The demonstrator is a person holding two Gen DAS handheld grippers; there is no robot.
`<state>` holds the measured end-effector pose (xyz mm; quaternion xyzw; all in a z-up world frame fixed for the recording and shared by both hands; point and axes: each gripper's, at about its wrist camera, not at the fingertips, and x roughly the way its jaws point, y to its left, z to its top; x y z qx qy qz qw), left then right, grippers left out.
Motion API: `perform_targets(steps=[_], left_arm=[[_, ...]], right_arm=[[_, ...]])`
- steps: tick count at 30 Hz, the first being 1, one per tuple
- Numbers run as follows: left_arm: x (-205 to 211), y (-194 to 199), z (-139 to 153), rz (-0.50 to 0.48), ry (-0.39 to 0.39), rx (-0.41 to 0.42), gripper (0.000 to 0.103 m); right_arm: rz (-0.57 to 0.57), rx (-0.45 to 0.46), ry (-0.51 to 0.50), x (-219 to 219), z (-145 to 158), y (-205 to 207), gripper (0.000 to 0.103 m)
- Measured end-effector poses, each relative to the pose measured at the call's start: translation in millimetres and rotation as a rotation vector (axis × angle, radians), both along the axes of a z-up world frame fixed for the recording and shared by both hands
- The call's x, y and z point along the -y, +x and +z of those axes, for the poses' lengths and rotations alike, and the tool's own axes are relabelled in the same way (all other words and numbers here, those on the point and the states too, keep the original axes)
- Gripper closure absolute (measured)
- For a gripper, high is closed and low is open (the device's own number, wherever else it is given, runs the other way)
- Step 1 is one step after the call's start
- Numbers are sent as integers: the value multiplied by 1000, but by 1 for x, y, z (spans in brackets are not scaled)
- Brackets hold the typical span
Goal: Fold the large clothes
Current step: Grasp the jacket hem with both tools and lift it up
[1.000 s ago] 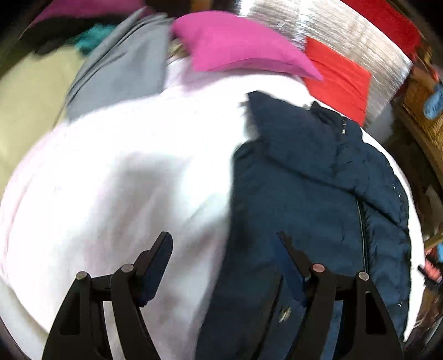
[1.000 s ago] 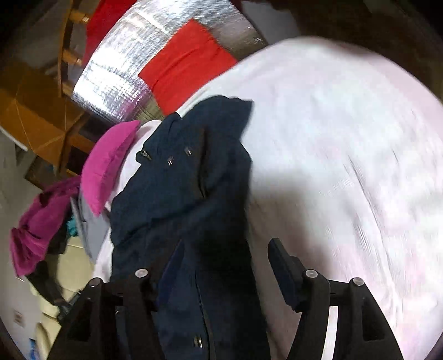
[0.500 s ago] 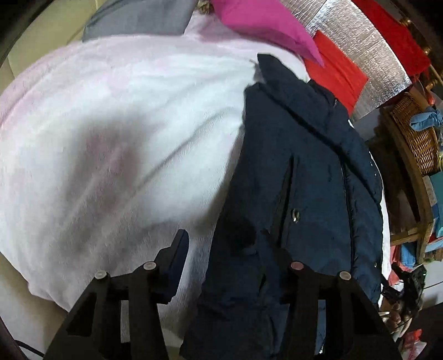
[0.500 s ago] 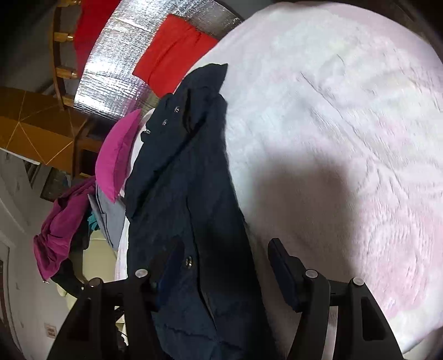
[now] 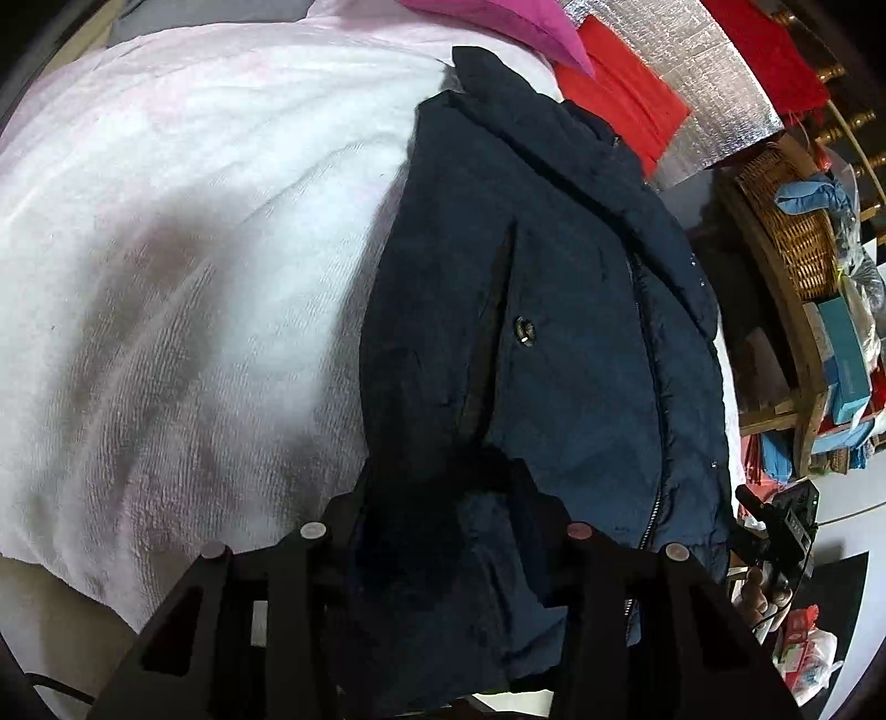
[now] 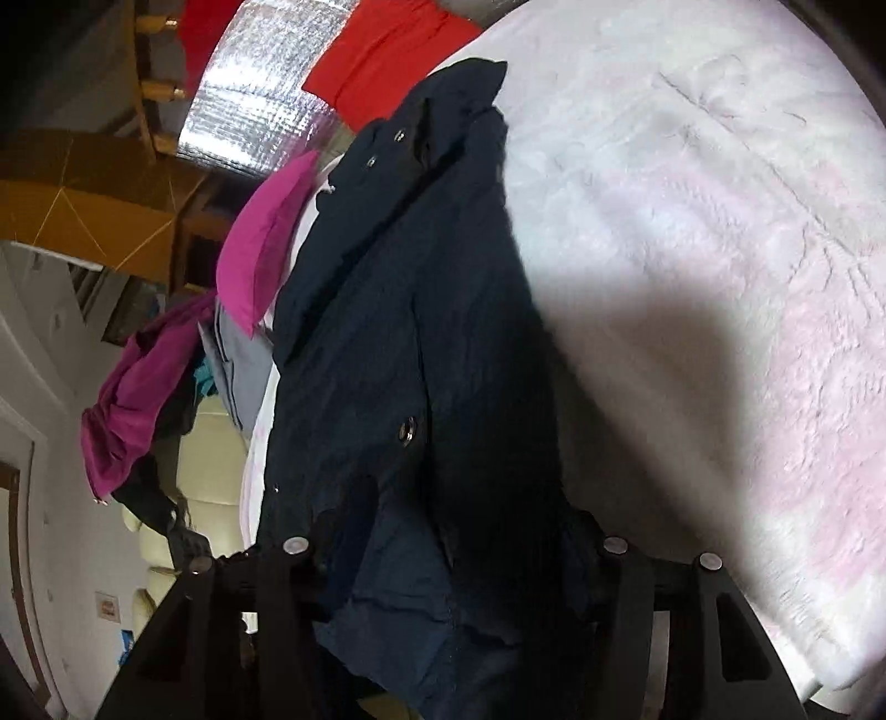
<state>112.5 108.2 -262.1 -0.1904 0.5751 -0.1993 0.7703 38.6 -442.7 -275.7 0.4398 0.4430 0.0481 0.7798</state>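
A navy blue jacket (image 5: pixel 554 310) with snaps and a zipper lies lengthwise on a white-pink fleece blanket (image 5: pixel 194 249). Its near hem bunches up between the fingers of my left gripper (image 5: pixel 443 526), whose jaws stand close around the fabric. In the right wrist view the same jacket (image 6: pixel 387 332) runs away from me, and its hem fills the gap of my right gripper (image 6: pixel 454 543), with the jaws closed in on the cloth. The blanket (image 6: pixel 720 277) spreads to the right of it.
A magenta pillow (image 5: pixel 498 22) and a red cloth (image 5: pixel 620 94) on silver foil lie beyond the jacket. A wicker basket (image 5: pixel 786 221) on a wooden shelf stands at the right. A pile of magenta and grey clothes (image 6: pixel 144 387) lies at the left.
Both grippers have dropped to the jacket's near hem and closed on it; a second ago they were open above the jacket.
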Motion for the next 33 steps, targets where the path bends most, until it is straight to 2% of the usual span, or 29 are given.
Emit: perform_targets(steps=[2,6,7,8,10,11,12,14,19,23,30,32,33], left_arm=[[3,2,-3,3,27,-19,58],[5,2,-3,0,12,-16,59],[4,2,-3,4,8,-15,62],[5,1,-2,3,2,-12,74],[6,-1,0,-3,-16,3,84],[6,-3,3,-9,-18,18,87],[5,-5,5,-14,-16,29,89],[6,-9,9,-13,-20,56,91],[1,-25,19,-1,-74,97,93],[0,-46,25,-33,-74,103,93],[6,-68,27,-77,-62,85,93],[11,-64,23,-84,-24,70,92],[14,-59,19,-80,7,50,84]], right_arm=[[-17,-12,-8,-2,-3,-1,41],[-30,-6,-33,-6,-1,-2,41],[-35,-3,-41,-7,-1,-3,41],[-38,2,-55,-9,-1,-3,44],[-37,-10,-106,-12,0,-4,75],[-28,-24,-128,-13,-1,-3,79],[-16,-33,-116,-14,-4,-3,88],[-13,-36,-78,-12,-7,-3,90],[-10,-18,-89,-17,-1,-9,93],[-7,-19,-97,-18,6,-21,93],[22,-55,-85,-10,12,-51,93],[28,-75,-81,-8,9,-52,90],[30,-83,-82,-7,7,-52,89]])
